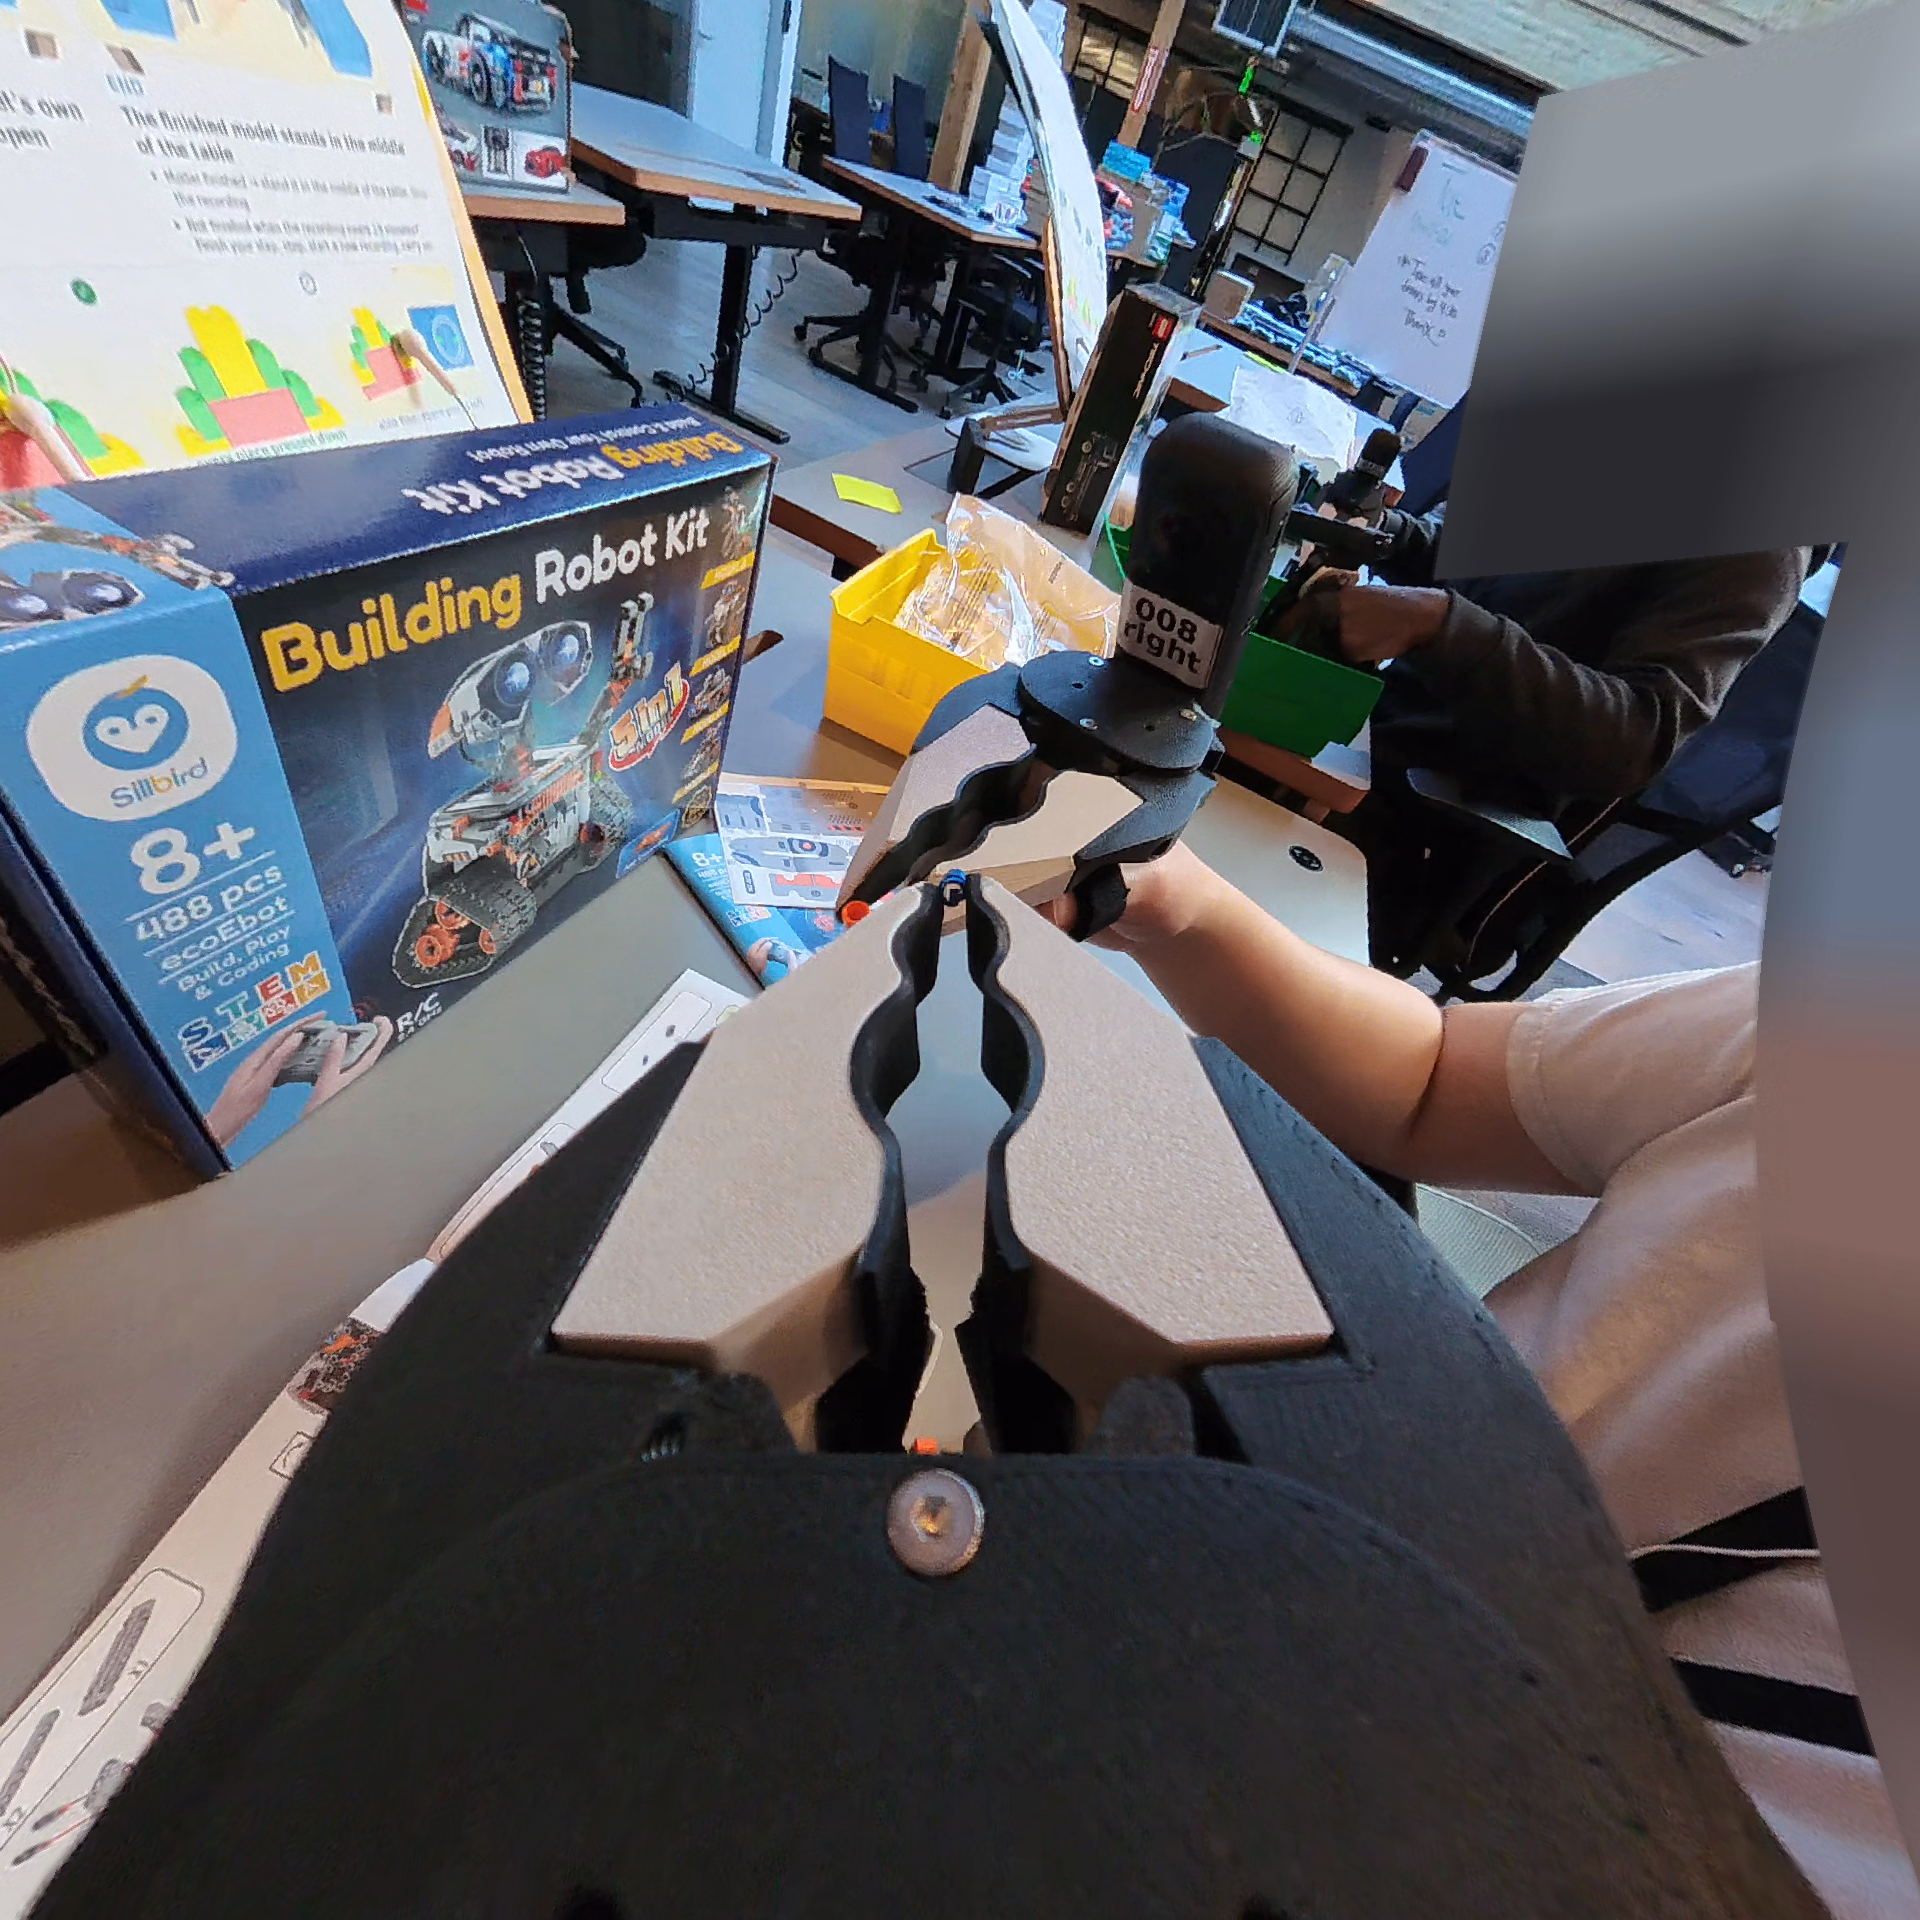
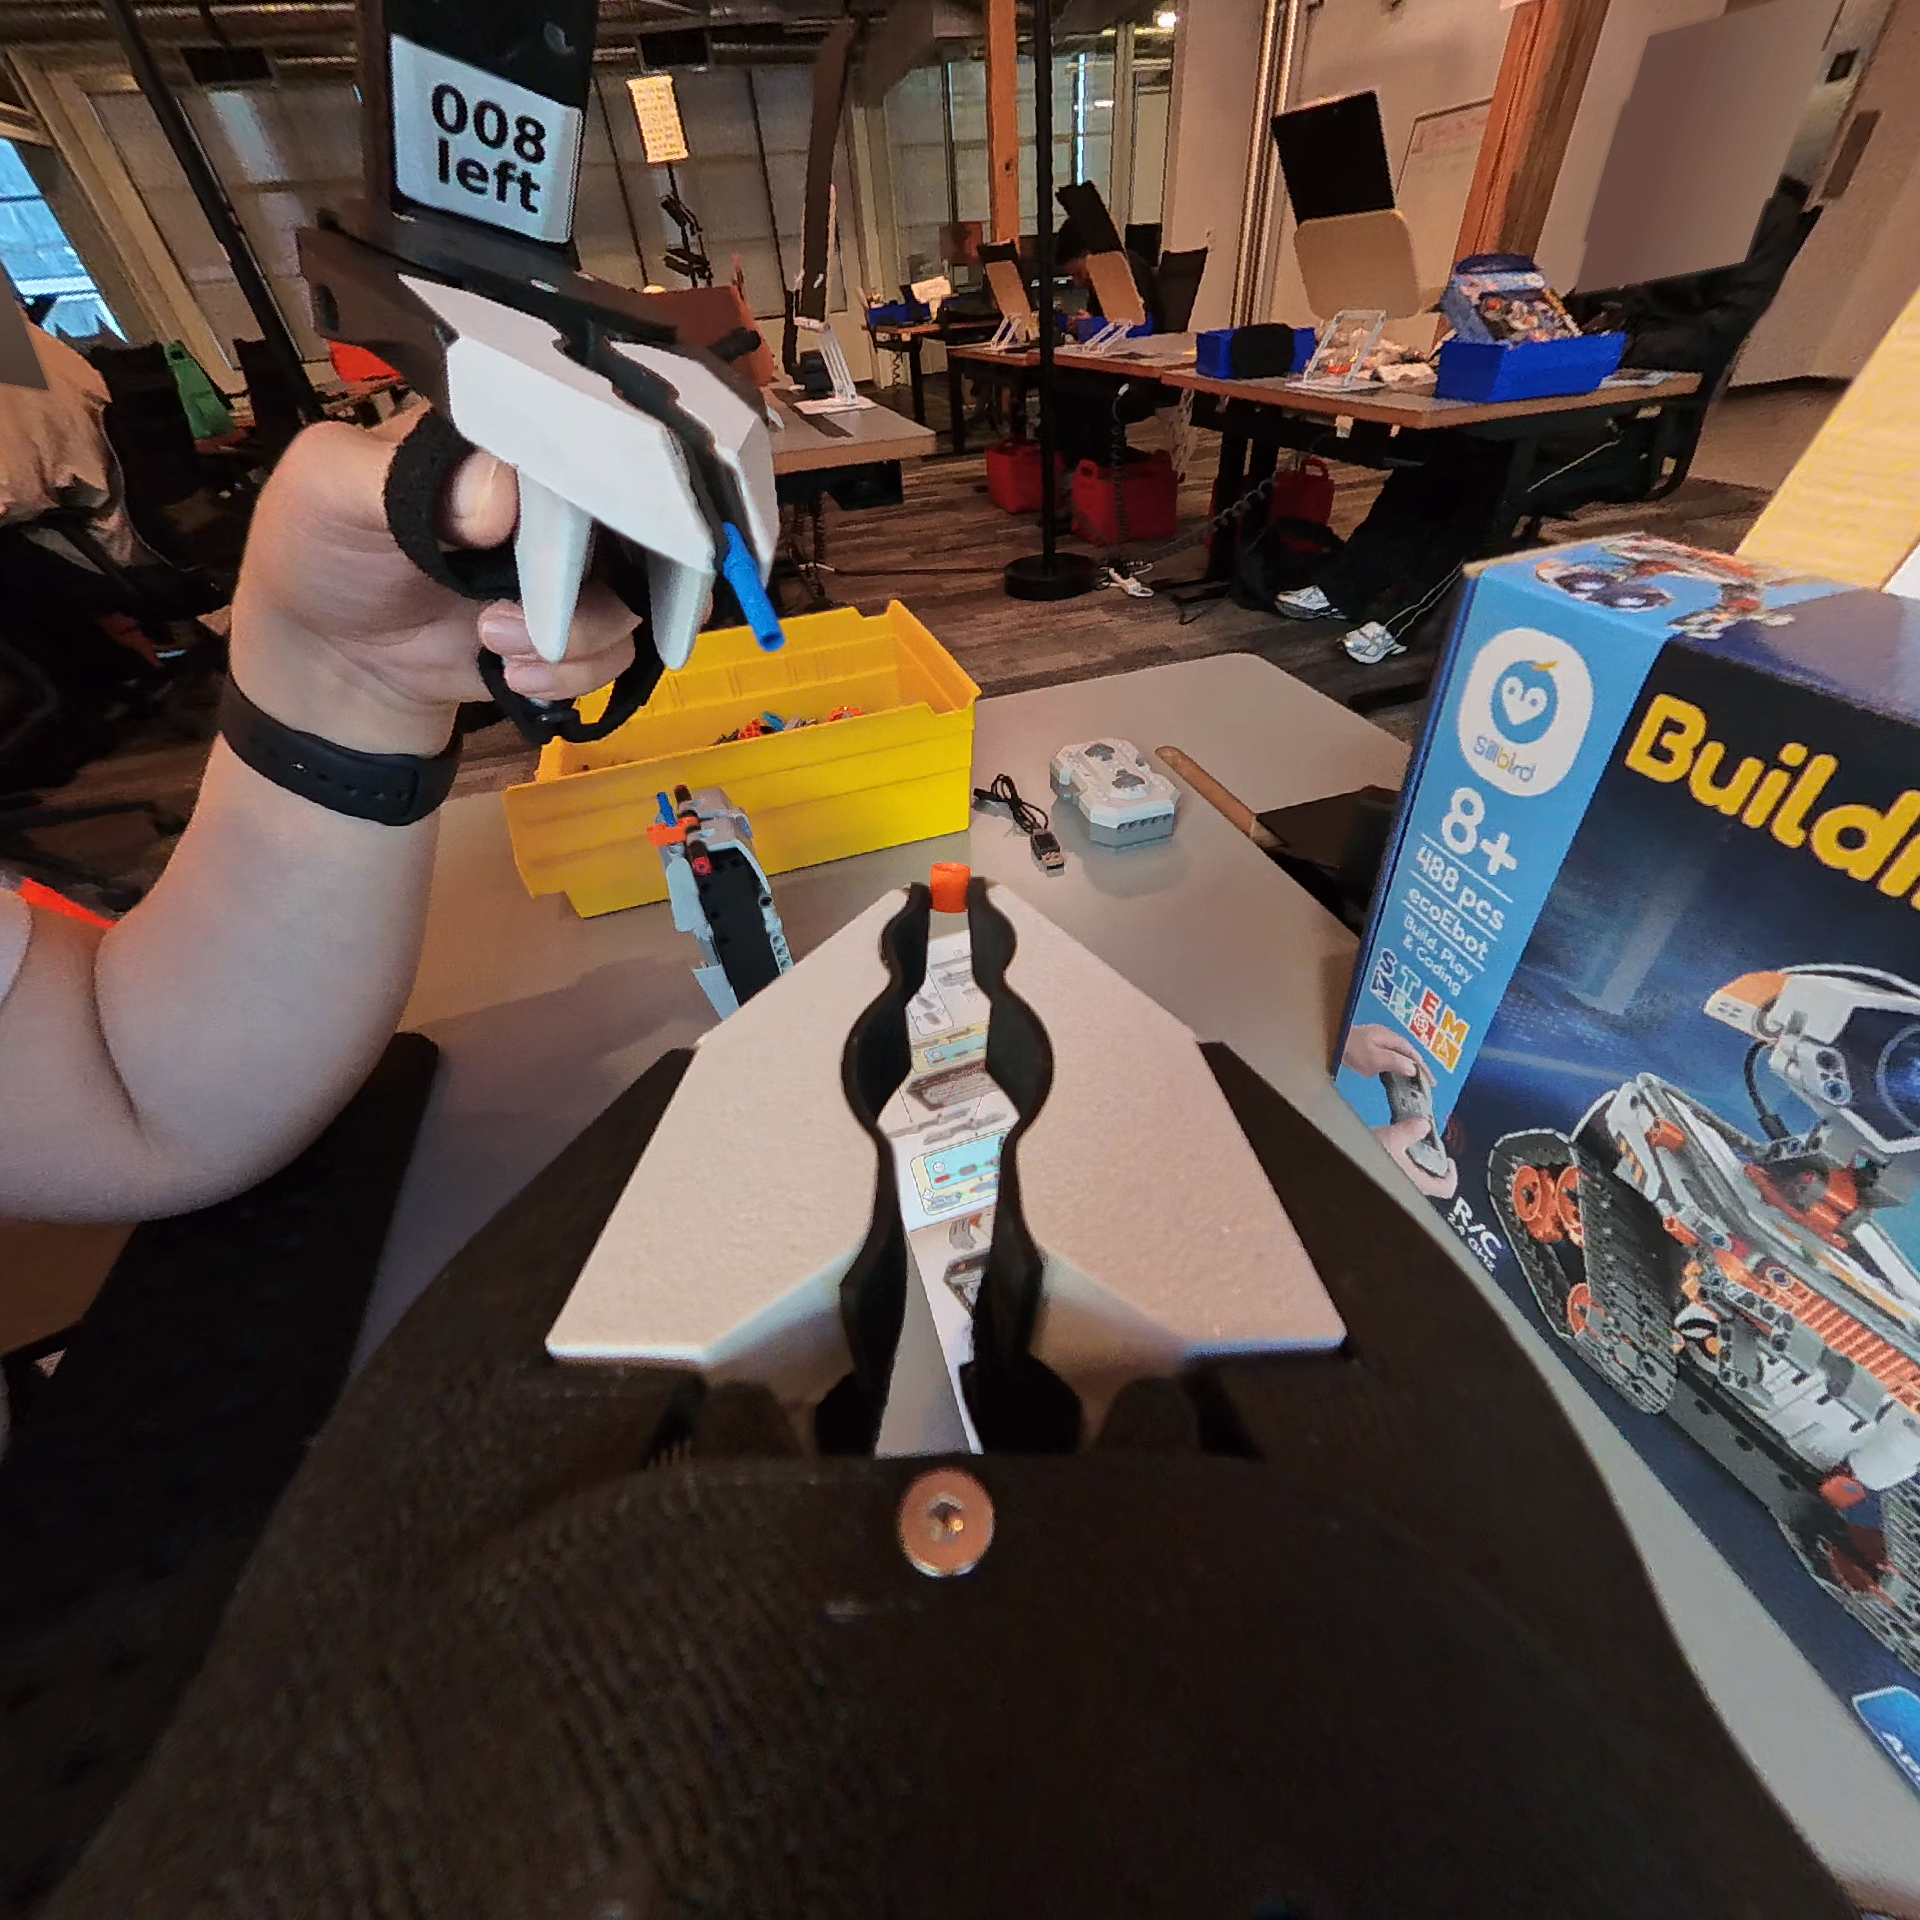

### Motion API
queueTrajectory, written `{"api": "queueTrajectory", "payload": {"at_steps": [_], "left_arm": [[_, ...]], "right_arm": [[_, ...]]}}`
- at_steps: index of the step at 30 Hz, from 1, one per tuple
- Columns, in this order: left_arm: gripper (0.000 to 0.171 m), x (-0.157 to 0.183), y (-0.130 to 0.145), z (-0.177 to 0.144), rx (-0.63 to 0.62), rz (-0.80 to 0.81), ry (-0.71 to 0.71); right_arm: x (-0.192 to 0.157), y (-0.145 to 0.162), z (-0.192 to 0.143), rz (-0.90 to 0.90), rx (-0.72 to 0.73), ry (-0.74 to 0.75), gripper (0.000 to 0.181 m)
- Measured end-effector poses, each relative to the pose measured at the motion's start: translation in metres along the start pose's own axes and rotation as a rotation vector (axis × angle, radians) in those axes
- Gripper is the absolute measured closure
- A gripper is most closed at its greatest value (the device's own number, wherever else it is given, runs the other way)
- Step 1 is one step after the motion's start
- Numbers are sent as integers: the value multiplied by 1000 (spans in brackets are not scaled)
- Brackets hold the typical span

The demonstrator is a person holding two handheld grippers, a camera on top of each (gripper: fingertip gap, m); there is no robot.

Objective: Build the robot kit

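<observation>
Pinching a thin blue plastic pin between its tips, the left claw is nearly pressed together, its black wavy rubber pads meeting only at the front while the scalloped gap behind them stays hollow. From the right wrist view that pin pokes out below the tips like a short smooth tube, and the claw hangs in the air above the desk, held by a bare hand with a black wristband.

The right claw is likewise closed on a small orange plastic bush, a stubby cylinder gripped at its very tips. Both claws have matte tan wedge-shaped fingers set in coarse black printed frames, and their tips sit just beside each other.

Beyond the right claw's tips, on the smooth grey desk, stands a part-built grey and black brick assembly, with a glossy yellow plastic bin of small parts behind it. A grey remote-like block and a black cable lie ahead and slightly right. Close on its right stands a glossy blue cardboard kit box. Printed instruction sheets lie under its fingers.
</observation>
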State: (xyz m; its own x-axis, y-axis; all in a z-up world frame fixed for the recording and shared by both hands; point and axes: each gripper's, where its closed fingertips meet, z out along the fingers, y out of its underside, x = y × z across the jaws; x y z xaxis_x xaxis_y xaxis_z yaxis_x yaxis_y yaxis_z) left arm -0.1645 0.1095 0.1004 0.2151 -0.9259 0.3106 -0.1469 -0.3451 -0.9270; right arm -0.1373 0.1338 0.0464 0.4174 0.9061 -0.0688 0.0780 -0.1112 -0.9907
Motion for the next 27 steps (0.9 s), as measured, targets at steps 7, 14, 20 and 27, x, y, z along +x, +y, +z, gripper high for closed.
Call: {"api": "queueTrajectory", "payload": {"at_steps": [7,14,20,27], "left_arm": [[169,1,0,-3,-7,10,-2],[169,1,-1,-4,6,-19,5],[169,11,-4,-3,28,-84,104],[169,11,2,3,-18,-49,69]], "right_arm": [[-4,-5,0,10,19,-5,175],[-9,-16,2,-62,60,53,175],[-20,-27,0,-219,33,137,175],[-28,-36,-4,-303,11,187,175]]}}
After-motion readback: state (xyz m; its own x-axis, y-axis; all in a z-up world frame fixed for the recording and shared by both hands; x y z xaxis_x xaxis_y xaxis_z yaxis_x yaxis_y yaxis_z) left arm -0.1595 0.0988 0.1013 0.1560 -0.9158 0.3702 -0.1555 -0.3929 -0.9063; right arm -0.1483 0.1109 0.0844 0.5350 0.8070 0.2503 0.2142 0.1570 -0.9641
